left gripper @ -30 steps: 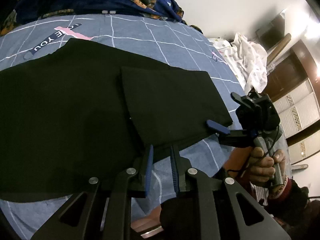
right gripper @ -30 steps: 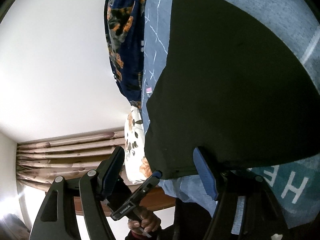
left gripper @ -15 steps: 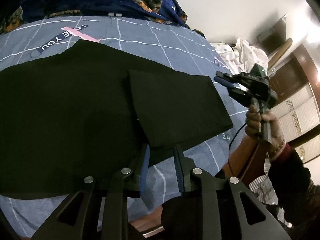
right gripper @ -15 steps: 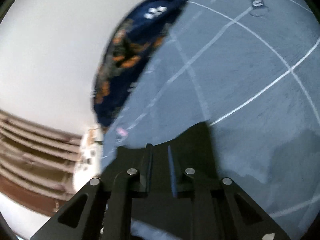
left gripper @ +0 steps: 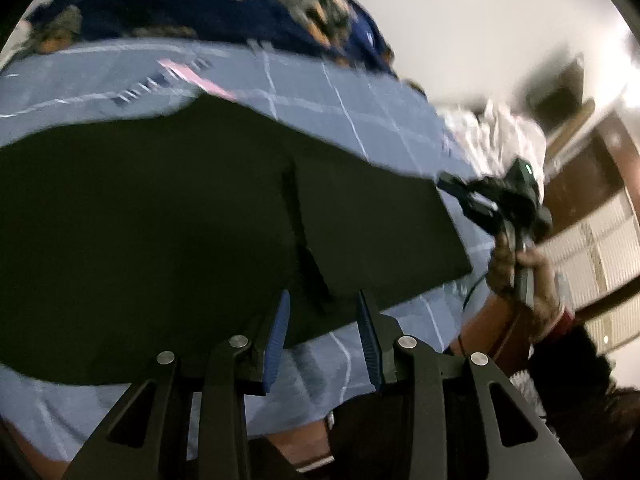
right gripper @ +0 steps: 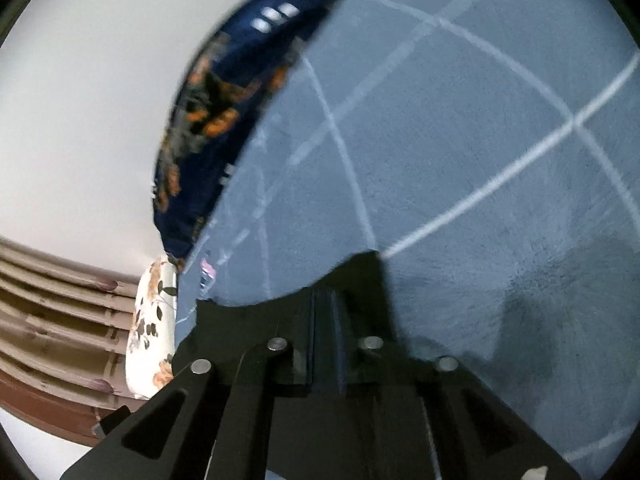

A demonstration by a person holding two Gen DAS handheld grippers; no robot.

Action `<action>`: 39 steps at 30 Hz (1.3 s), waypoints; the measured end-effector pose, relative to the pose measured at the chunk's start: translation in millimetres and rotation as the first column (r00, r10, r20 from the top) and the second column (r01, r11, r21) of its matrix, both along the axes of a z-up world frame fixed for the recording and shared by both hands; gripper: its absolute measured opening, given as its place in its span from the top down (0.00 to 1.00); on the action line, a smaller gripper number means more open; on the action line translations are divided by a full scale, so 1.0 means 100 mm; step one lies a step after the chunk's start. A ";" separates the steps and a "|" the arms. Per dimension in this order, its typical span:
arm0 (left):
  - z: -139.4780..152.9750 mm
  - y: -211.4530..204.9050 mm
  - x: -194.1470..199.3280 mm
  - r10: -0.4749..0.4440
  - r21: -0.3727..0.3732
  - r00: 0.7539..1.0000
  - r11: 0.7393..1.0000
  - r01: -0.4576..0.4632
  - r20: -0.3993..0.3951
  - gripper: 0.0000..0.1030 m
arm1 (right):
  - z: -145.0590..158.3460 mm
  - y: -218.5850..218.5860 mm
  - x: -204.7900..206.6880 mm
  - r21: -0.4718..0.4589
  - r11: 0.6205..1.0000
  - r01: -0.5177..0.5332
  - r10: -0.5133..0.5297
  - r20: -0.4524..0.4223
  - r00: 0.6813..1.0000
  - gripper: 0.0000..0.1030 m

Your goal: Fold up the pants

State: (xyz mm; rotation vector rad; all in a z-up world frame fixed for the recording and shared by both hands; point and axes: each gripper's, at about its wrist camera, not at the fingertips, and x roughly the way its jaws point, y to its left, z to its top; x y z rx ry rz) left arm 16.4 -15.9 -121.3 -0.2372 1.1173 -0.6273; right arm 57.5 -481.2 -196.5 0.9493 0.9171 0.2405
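While black pants (left gripper: 168,240) lie spread flat on my blue checked bedsheet (left gripper: 360,108), folded leg panel on top toward right, I note left gripper (left gripper: 324,320) hovering at near edge of cloth, jaws parted and just been opening, cloth between them but pads not pressing. Right gripper (right gripper: 326,320) has just been closing, jaws now clenched on far corner of pants (right gripper: 360,276), fabric bunched at tips. My hand (left gripper: 520,276) grips its handle. Dark floral blanket (left gripper: 192,4) heaped along far side of bed.
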 end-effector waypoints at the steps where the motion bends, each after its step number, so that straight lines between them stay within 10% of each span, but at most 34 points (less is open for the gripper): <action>1: 0.07 0.13 -0.02 0.031 -0.013 0.999 0.999 -0.031 0.016 0.63 | 0.09 0.04 -0.04 0.008 1.000 -0.004 0.004 0.037 0.999 0.89; 4: 0.20 0.55 -0.04 0.131 -0.042 0.991 0.991 -0.129 0.031 0.45 | 0.28 0.27 -0.14 0.066 0.995 -0.073 0.064 0.124 0.990 0.86; 7: 0.30 1.25 -0.05 0.268 -0.079 0.963 0.961 -0.266 0.024 0.45 | 0.42 0.66 -0.25 0.061 0.983 -0.173 0.161 0.165 0.973 0.60; 15: 0.03 2.74 -0.30 0.458 -0.186 0.871 0.853 -0.487 -0.178 0.45 | 0.28 1.73 -0.38 0.089 0.914 -0.396 0.385 0.124 0.915 0.55; 22: -0.31 2.59 -0.25 0.397 -0.241 0.871 0.851 -0.467 -0.288 0.45 | 0.09 2.21 -0.40 0.108 0.887 -0.448 0.445 0.056 0.894 0.54; 33: -0.77 2.77 0.08 0.464 -0.227 0.790 0.785 -0.576 -0.400 0.45 | 0.09 2.18 -0.45 0.125 0.903 -0.410 0.408 0.040 0.912 0.47; 39: -0.75 2.75 0.21 0.474 -0.218 0.787 0.784 -0.582 -0.396 0.41 | 0.08 2.18 -0.44 0.143 0.902 -0.407 0.406 0.036 0.913 0.44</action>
